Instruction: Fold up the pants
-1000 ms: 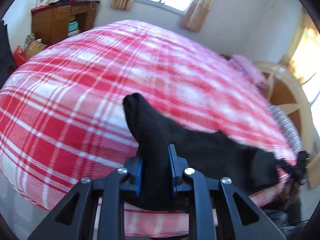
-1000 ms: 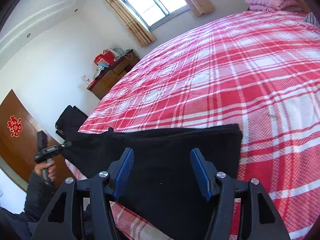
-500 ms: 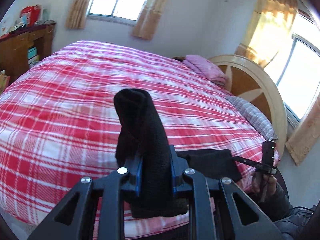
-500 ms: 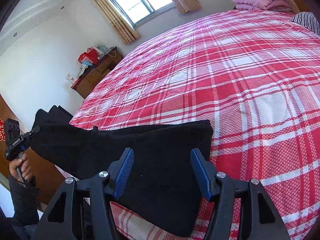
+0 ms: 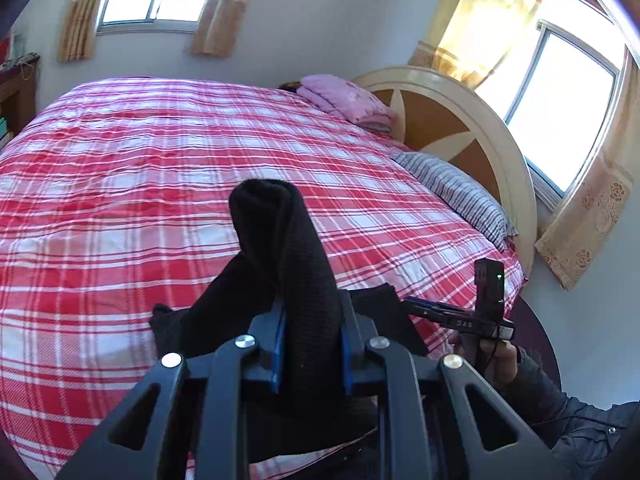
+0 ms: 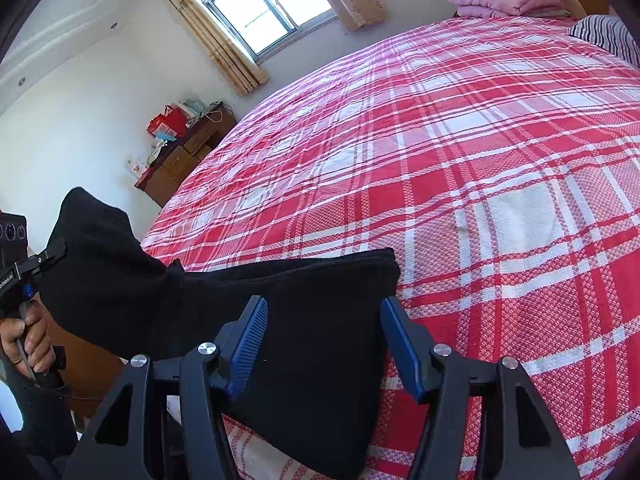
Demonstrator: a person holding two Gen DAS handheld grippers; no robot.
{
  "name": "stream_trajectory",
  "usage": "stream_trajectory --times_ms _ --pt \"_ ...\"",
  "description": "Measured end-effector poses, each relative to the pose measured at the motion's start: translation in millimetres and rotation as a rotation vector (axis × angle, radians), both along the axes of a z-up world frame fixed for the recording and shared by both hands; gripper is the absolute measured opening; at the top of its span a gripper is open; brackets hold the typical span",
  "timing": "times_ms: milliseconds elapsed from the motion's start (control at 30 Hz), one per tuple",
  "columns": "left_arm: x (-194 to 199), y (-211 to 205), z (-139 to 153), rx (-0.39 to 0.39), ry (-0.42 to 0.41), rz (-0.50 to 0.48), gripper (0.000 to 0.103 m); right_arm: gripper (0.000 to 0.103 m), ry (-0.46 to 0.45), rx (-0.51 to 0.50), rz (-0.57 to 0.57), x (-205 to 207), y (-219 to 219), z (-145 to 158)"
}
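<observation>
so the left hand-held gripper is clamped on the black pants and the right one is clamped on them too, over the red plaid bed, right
Not quite. The left hand-held gripper is clamped on the black pants, but the right hand-held gripper stands open over them, its pads apart, as the right wrist view shows. The red plaid bed part is right.

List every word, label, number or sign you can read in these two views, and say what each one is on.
"DAS" - white letters on the black body of the right claw, seen from the left wrist view.
White lettering on the left claw's body, at the edge of the right wrist view: too small and cut off to read.
Red bags and boxes on the wooden desk: print too small to read.
</observation>
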State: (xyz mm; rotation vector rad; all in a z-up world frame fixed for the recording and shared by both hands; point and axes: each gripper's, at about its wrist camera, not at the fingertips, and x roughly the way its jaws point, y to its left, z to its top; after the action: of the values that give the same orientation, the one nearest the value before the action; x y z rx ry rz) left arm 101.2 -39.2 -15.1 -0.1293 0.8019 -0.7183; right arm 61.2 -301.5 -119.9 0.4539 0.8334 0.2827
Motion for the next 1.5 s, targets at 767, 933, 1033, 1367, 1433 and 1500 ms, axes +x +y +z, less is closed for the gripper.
stream_trajectory --times_ms 767,933,1033,1367,1433,1500 --pt "21 -161 -86 0.245 0.100 -0.199 0.027 0.061 -0.020 0.077 -0.163 1 -42 -4" --pt "8 -179 -93 0.237 0.086 -0.242 0.032 0.061 -0.029 0.085 -0.169 0 -45 -3" --pt "-4 -173 -78 0.155 0.063 -0.280 0.044 0.061 -0.030 0.098 -0.185 -2 -50 -1" --pt "3 -56 -71 0.270 -0.147 0.138 0.086 0.061 -0.016 0.075 0.076 -5 3 19" --pt "10 -36 -83 0.292 -0.122 0.210 0.089 0.061 0.002 0.048 0.115 -5 17 16" --pt "16 -21 -95 0.287 -0.088 0.251 0.089 0.061 0.022 0.002 0.142 -5 27 11"
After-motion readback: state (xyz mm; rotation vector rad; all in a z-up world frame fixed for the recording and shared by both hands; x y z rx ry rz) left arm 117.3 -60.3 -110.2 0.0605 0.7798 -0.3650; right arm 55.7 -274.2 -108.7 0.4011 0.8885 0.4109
